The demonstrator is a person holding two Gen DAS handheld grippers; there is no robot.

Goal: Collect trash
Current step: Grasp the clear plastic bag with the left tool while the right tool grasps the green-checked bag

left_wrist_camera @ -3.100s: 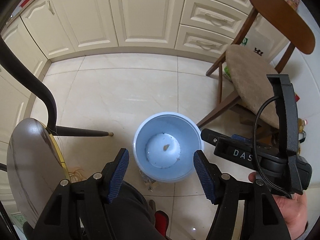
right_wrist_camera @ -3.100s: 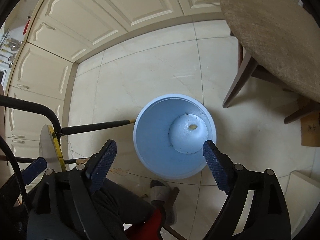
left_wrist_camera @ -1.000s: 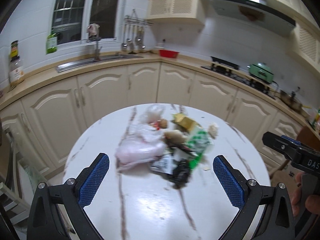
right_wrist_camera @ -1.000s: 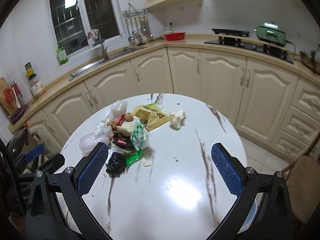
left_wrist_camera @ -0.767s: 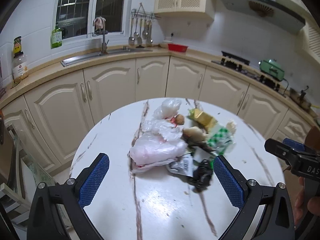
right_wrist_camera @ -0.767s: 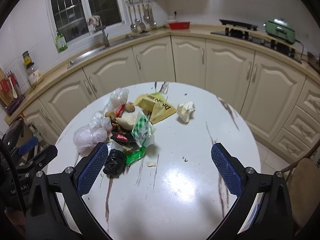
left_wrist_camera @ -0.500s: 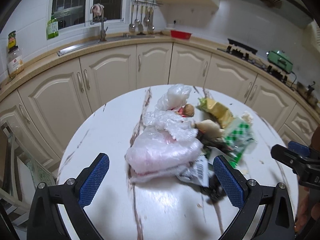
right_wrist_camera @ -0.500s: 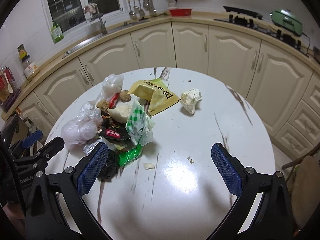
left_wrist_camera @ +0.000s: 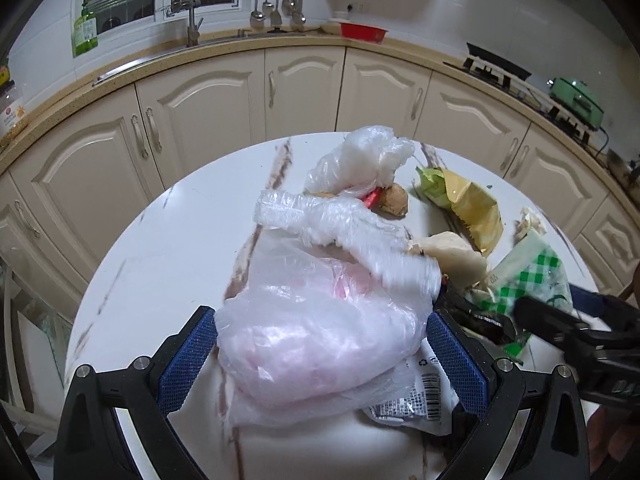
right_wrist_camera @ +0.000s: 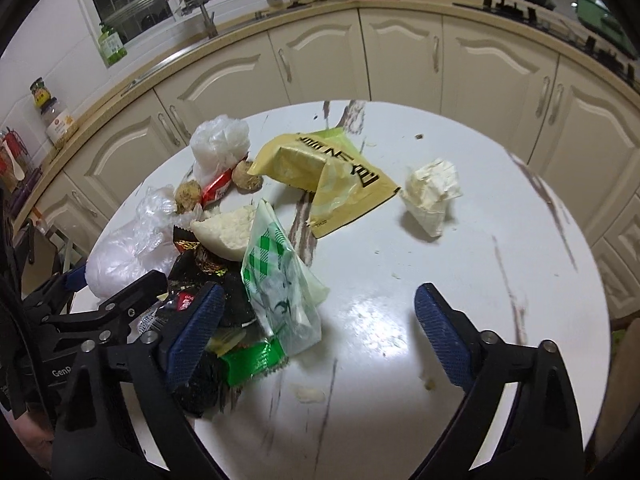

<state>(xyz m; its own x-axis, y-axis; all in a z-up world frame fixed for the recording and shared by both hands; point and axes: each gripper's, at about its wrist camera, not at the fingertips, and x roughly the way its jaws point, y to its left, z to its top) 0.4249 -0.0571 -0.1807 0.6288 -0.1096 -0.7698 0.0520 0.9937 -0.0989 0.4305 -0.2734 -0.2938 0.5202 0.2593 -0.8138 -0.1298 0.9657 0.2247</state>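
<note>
A heap of trash lies on the round white table (right_wrist_camera: 500, 280). It holds a pink plastic bag (left_wrist_camera: 320, 332), a clear bag (right_wrist_camera: 220, 140), a yellow packet (right_wrist_camera: 320, 168), a green-checked bag (right_wrist_camera: 276, 272), a green wrapper (right_wrist_camera: 252, 360), black wrappers and a piece of bun (right_wrist_camera: 228, 228). A crumpled tissue (right_wrist_camera: 432, 188) sits apart on the right. My left gripper (left_wrist_camera: 322, 356) is open, and the pink bag lies between its pads. The jaws of my right gripper (right_wrist_camera: 320, 332) are closing but still wide, with the checked bag and green wrapper by its left pad (right_wrist_camera: 192, 332).
Cream cabinets (left_wrist_camera: 304, 92) curve behind the table, under a counter with a sink and a stove. Crumbs (right_wrist_camera: 308, 394) dot the table's near side. A chair seat (right_wrist_camera: 624, 368) shows past the right rim. Each gripper appears at the edge of the other's view.
Both grippers left the blue bin on the floor and came down toward the pile. The left one now straddles the pink bag. The right one's pads have drawn slightly closer together.
</note>
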